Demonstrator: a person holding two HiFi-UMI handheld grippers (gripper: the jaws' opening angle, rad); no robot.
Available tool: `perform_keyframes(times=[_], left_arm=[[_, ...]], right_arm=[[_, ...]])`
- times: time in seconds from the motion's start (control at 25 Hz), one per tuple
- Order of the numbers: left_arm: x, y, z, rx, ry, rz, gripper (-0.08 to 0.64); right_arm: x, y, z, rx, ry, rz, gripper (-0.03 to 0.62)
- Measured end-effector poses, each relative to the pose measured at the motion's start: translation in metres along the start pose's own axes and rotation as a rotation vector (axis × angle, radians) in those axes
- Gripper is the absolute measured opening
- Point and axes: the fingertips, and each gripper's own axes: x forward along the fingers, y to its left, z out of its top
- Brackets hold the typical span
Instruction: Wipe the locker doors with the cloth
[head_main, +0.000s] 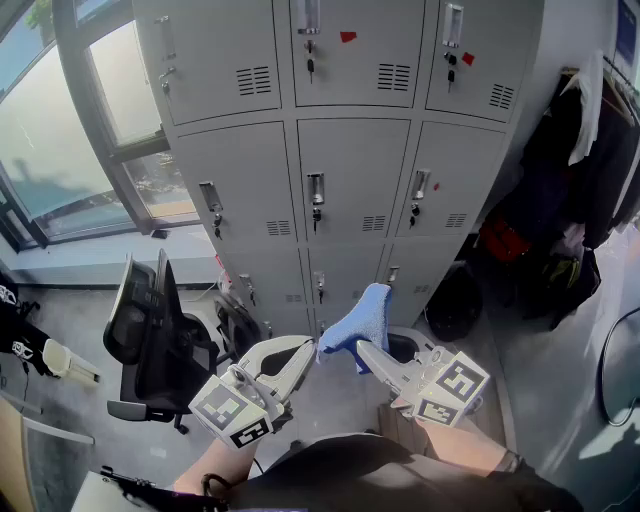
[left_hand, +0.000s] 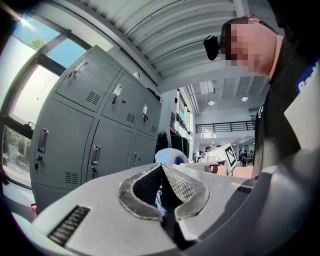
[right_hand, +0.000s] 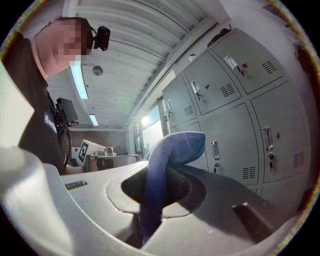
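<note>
The grey lockers (head_main: 350, 190) stand ahead, in three columns of doors with handles and keys; they also show in the left gripper view (left_hand: 80, 135) and the right gripper view (right_hand: 250, 115). A blue cloth (head_main: 358, 318) hangs bunched between both grippers, low and in front of the bottom row of doors. My right gripper (head_main: 366, 352) is shut on the cloth (right_hand: 172, 150), which folds over its jaws (right_hand: 165, 175). My left gripper (head_main: 308, 352) is shut too (left_hand: 161, 167), with a corner of the cloth (left_hand: 170, 156) caught between its pads. Neither gripper touches a door.
A black office chair (head_main: 150, 340) stands at the left, below a large window (head_main: 60, 130). Coats and bags (head_main: 590, 180) hang at the right of the lockers, and a dark bag (head_main: 455, 300) sits on the floor beside them.
</note>
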Motion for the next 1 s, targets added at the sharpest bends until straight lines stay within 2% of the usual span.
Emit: perform_keyframes(times=[0.6,1.0], left_arm=[[-0.016,0.007,0.003,-0.011,-0.001,-0.018,0.008],[-0.047,0.021,0.012,0.002,-0.029,-0.037,0.008]], right_arm=[[0.015,0.016,0.002,0.012,-0.020,0.015,0.057],[0.039,0.035,0.006,0.008,-0.025,-0.016,0.057]])
